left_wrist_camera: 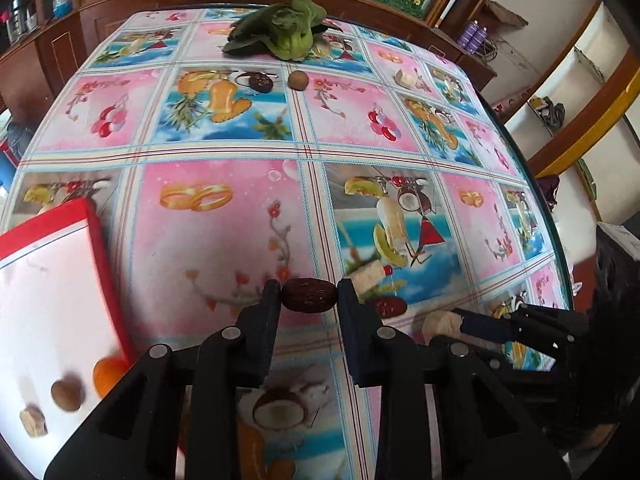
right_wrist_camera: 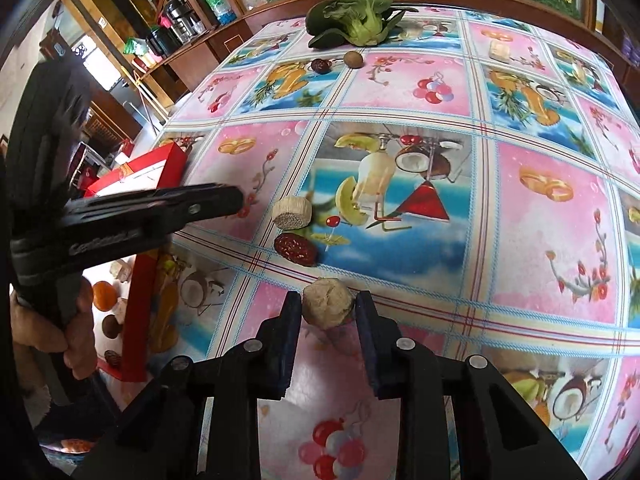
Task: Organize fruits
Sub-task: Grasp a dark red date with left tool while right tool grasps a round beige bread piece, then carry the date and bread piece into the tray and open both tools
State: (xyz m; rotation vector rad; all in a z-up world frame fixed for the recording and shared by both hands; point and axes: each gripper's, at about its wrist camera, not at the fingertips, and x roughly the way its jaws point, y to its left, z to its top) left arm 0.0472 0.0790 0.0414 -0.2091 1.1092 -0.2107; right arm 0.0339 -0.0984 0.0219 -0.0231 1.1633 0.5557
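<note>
Left wrist view: my left gripper point(left_wrist_camera: 309, 295) clamps a dark red wrinkled date point(left_wrist_camera: 309, 294); my right gripper point(right_wrist_camera: 329, 307) grips a beige round chunk point(right_wrist_camera: 328, 307).

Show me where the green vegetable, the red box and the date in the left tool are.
green vegetable point(left_wrist_camera: 294, 42), left wrist view, on its pale stem base.
red box point(left_wrist_camera: 98, 240), left wrist view, on its red side wall.
date point(left_wrist_camera: 309, 295), left wrist view, on its middle, between the left tool's fingers.

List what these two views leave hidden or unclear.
- Box: its near part is cut by the left view's edge and hidden by the left claw.
- Blurred pale lump in the box, left view: kind unclear.
- Right claw: its pale chunk hides its own underside, right view.
</note>
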